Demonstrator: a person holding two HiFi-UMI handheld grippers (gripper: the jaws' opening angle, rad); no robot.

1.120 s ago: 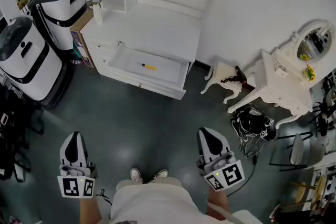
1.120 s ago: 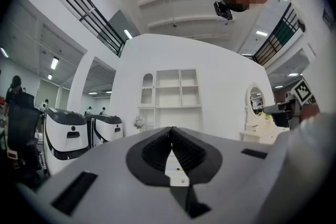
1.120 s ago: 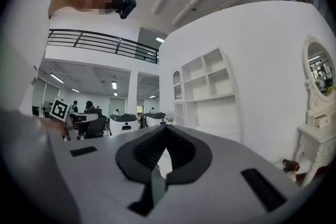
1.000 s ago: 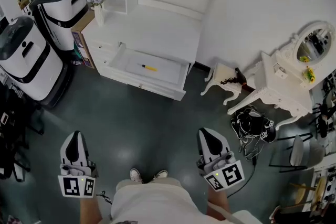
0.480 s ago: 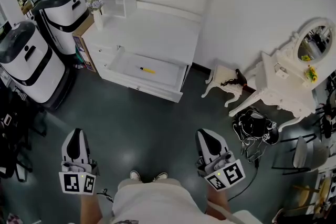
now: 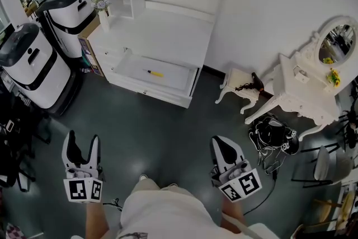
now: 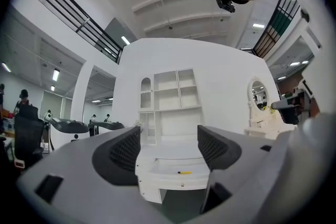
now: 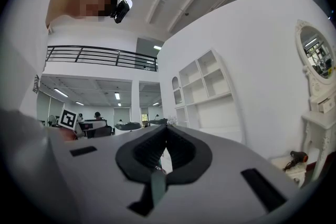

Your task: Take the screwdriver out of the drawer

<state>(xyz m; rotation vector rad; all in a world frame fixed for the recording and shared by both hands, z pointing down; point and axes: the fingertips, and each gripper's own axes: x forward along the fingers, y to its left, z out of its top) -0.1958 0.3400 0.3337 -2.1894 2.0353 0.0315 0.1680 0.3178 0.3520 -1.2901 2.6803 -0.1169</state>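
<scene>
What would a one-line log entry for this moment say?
left gripper: opening, empty | right gripper: shut, empty | screwdriver: in open drawer, untouched

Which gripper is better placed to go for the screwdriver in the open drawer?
Left. The left gripper has its jaws opening, with nothing between them, and its view frames the screwdriver in the drawer right between them. The right gripper is shut. Both stand well short of the drawer.

At my twelve o'clock the white drawer (image 6: 150, 93) stands pulled open, with the small yellow-handled screwdriver (image 6: 155, 73) lying flat inside, dark shaft toward nine o'clock, handle toward three.
</scene>
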